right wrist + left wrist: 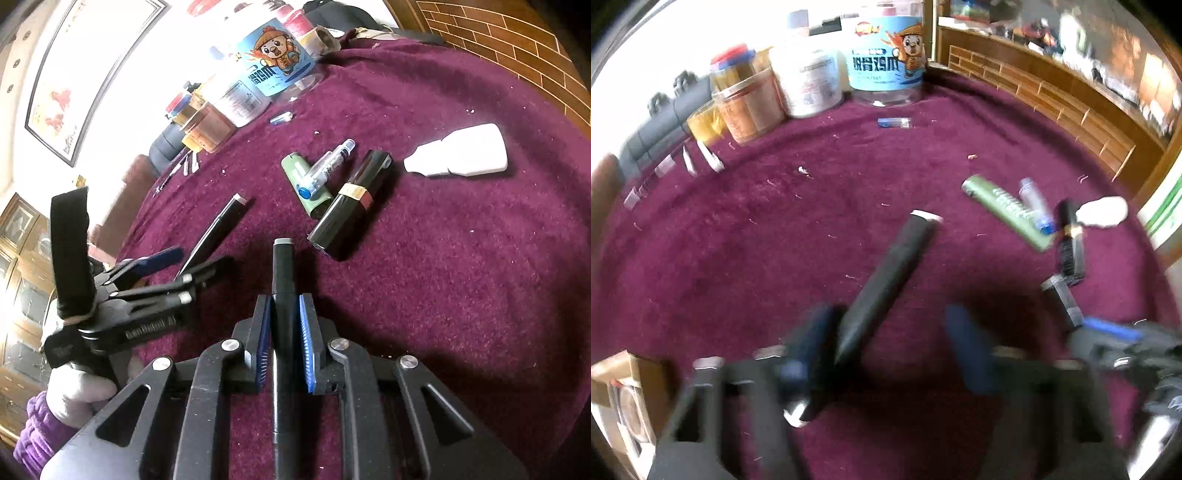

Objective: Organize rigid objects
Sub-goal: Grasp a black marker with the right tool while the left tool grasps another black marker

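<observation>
My right gripper (284,299) is shut on a black marker (283,266) with a grey tip, which points away over the purple cloth (443,277). In the blurred left wrist view, my left gripper (888,336) straddles a second black marker (886,273). That marker lies against the left pad, with a wide gap to the right pad. The right gripper (1086,321) shows at the far right there. Ahead lie a green tube (304,184), a clear syringe-like pen (328,164), a black lipstick (351,199) and a white bottle (461,153).
Plastic jars, one with a blue label (886,62), stand at the back edge, with a small blue-capped vial (894,122) before them. A cardboard box (624,391) sits at lower left. A brick-patterned wooden panel (1052,107) borders the right. A gloved hand (74,391) holds the left gripper.
</observation>
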Motion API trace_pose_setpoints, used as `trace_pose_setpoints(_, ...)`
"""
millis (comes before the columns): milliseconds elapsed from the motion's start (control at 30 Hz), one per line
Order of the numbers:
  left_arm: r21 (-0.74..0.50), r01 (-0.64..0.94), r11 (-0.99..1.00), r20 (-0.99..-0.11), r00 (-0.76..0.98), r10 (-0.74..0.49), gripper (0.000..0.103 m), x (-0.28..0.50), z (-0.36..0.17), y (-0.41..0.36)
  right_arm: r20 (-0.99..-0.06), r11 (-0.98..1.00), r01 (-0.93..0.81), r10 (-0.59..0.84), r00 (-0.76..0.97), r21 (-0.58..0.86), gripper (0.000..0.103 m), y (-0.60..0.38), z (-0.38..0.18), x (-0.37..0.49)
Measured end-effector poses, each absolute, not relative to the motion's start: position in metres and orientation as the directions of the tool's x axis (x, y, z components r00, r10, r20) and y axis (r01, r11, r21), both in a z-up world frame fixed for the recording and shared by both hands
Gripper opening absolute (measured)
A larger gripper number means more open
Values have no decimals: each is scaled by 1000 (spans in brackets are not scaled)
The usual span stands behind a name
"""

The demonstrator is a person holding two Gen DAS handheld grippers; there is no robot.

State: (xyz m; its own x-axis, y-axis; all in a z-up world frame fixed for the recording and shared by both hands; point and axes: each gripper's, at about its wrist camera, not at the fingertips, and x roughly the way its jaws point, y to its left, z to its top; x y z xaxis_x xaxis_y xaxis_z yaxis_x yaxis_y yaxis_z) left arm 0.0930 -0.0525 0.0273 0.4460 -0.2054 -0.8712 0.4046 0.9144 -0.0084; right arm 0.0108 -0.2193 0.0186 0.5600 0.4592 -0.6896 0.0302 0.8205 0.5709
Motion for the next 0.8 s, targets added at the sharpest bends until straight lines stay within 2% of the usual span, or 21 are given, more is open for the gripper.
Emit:
trace_pose_setpoints(67, 40, 419, 907, -870, 461, -174, 11, 85, 30, -56, -690, 822, 30, 457, 561, 569, 12, -219, 19, 11)
trace_pose_setpoints(433, 86, 403, 911, -833, 530, -156, 14, 72, 29, -72, -695, 835, 19, 444, 565, 550, 12, -221, 17, 10)
trace_pose_setpoints(467, 87, 396, 914, -836, 528, -149, 11, 72, 29, -71, -694, 835, 18, 446, 566, 550, 12, -220, 17, 10)
trace_pose_setpoints(600, 12, 385, 923, -825, 525, -208, 11, 46, 40, -62, -675, 812, 17, 472, 567, 583, 12, -225, 15, 11)
trace_pose_setpoints(800, -148, 384, 912, -723, 587, -365, 11, -30, 91, -5, -667, 808, 13, 478, 572, 589, 12, -227, 14, 10)
